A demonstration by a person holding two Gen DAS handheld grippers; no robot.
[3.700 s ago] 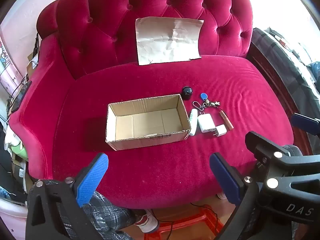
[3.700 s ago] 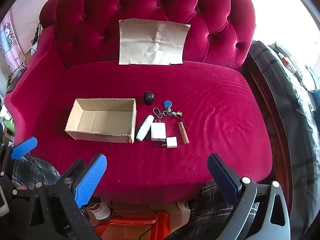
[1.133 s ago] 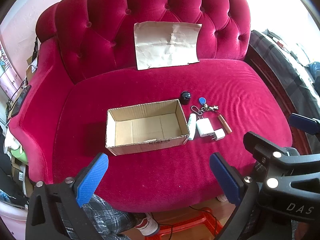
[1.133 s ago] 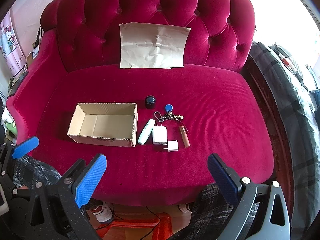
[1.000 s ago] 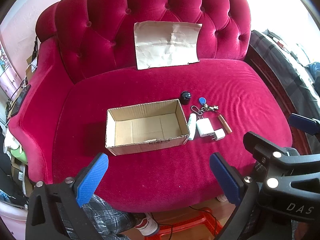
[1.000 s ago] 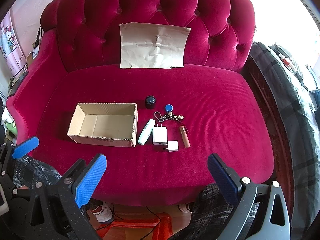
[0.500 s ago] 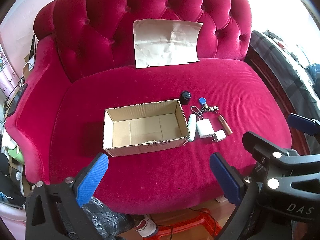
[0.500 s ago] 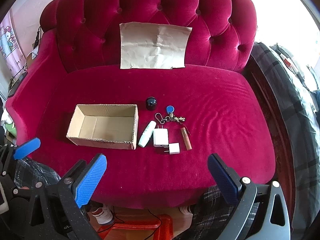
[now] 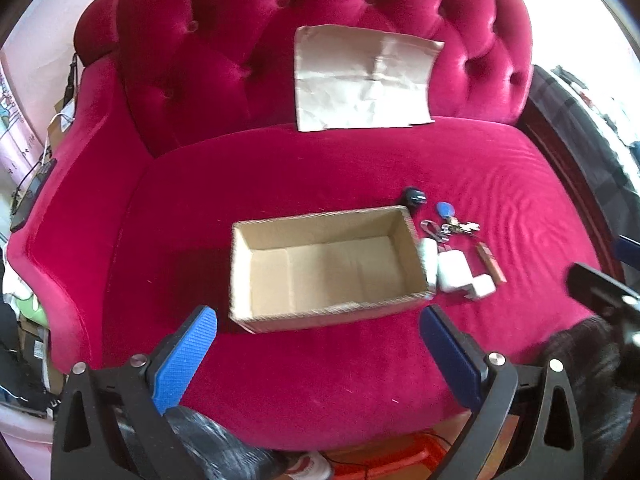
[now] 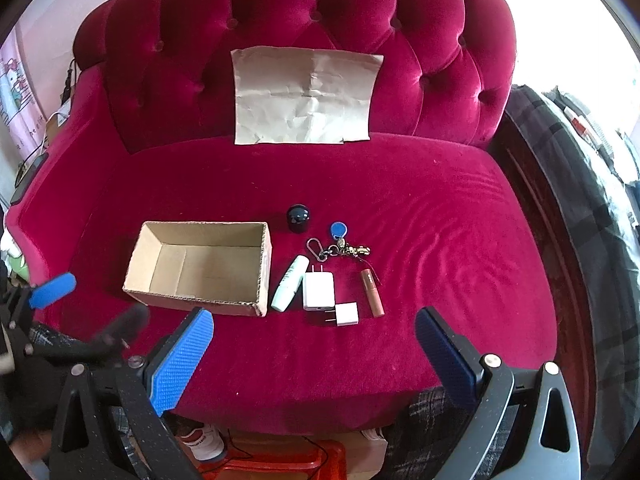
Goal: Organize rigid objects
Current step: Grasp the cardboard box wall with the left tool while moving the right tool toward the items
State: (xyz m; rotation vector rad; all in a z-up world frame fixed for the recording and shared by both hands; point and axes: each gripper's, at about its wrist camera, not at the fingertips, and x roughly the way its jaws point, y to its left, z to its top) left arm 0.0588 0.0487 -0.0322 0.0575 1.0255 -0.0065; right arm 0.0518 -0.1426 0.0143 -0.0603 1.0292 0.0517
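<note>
- Across both of my wrist views stretched a crimson tufted velvet sofa [image 10: 400, 184], its seat carrying everything I had to sort.
- Against its backrest leaned a creased sheet of brown paper [image 10: 304, 96].
- On the seat sat an open cardboard box [image 9: 324, 268], empty inside.
- My left gripper [image 9: 316, 354] hovered just in front of the box with its blue pads spread wide, holding nothing.
- My right gripper [image 10: 312, 354] hung above the seat's front edge, likewise wide apart and empty, facing the small items.
- Just right of the box lay a white tube [image 10: 290, 289], tilted, with a white charger plug [image 10: 318, 290] beside it.
- A smaller white plug adapter [image 10: 346, 314] rested just in front of the charger.
- A brown lipstick tube [image 10: 372, 293] lay to the right of those.
- Behind them sat a key ring with a blue fob [image 10: 338, 242].
- A small black round cap-like object [image 10: 298, 218] stood near the box's far right corner.
</note>
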